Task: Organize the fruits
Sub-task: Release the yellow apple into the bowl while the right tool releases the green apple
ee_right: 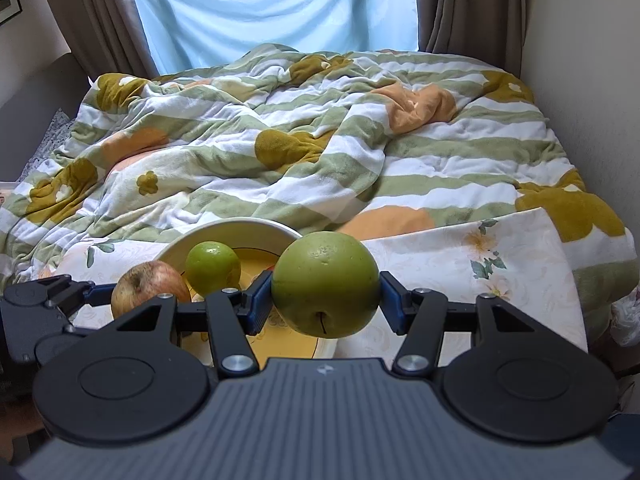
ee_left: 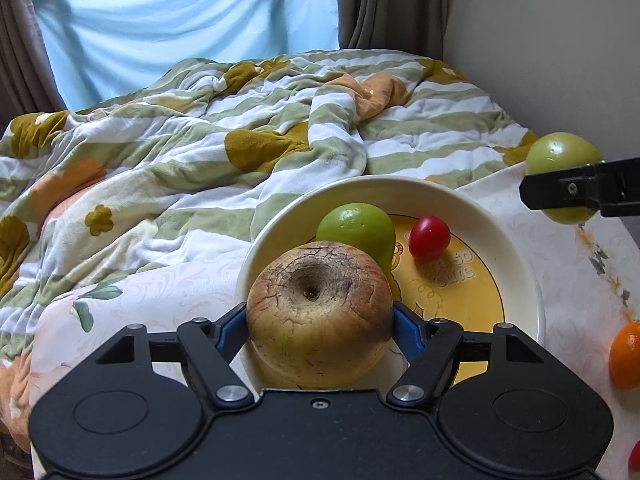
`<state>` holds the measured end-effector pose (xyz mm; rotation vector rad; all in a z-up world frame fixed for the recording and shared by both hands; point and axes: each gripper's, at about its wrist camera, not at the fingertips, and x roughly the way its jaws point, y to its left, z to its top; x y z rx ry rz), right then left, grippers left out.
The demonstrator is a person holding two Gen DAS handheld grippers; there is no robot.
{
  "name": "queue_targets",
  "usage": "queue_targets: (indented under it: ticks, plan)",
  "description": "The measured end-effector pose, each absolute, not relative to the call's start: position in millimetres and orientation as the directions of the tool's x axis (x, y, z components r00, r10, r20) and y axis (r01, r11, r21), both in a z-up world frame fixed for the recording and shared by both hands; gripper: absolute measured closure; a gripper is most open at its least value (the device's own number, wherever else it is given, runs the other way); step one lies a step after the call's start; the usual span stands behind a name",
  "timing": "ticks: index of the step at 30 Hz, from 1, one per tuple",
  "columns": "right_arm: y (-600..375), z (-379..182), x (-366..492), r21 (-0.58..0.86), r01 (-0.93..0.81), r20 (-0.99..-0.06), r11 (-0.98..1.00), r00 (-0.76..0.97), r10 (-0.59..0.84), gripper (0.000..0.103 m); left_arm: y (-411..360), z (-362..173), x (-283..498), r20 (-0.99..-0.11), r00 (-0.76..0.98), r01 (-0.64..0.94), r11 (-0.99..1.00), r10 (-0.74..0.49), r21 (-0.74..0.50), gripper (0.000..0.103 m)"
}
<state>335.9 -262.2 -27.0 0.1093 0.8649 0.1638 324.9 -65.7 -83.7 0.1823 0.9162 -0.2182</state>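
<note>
My left gripper [ee_left: 319, 322] is shut on a brownish, cracked apple [ee_left: 318, 304] and holds it over the near rim of a white bowl [ee_left: 516, 264] with a yellow inside. In the bowl lie a green fruit [ee_left: 358, 230] and a small red tomato [ee_left: 429, 238]. My right gripper [ee_right: 325, 298] is shut on a large green apple [ee_right: 325, 284], held above the cloth to the right of the bowl [ee_right: 256, 226]. That apple also shows in the left wrist view [ee_left: 560, 156]. The brown apple [ee_right: 148, 286] also shows in the right wrist view.
The bowl stands on a floral cloth [ee_left: 580, 248] at the foot of a bed with a rumpled striped blanket [ee_left: 200, 128]. An orange fruit [ee_left: 626, 354] and part of a red one [ee_left: 635, 456] lie on the cloth at the right. A wall is at the right.
</note>
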Motion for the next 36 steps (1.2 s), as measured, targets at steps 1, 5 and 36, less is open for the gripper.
queue_targets:
  ticks: [1, 5, 36]
  plan:
    - [-262, -28, 337, 0.162, -0.097, -0.749, 0.982, 0.636, 0.186, 0.032, -66, -85, 326, -0.801, 0.588, 0.266, 0.962, -0.111, 0.061, 0.026]
    - [-263, -32, 341, 0.163, -0.089, -0.754, 0.983, 0.631, 0.183, 0.032, -68, -90, 328, -0.814, 0.569, 0.274, 0.960, -0.114, 0.057, 0.025]
    - [-200, -73, 338, 0.021, -0.378, -0.783, 0.926, 0.569, 0.251, 0.032, -5, -46, 280, -0.783, 0.621, 0.110, 0.993, -0.043, 0.032, 0.000]
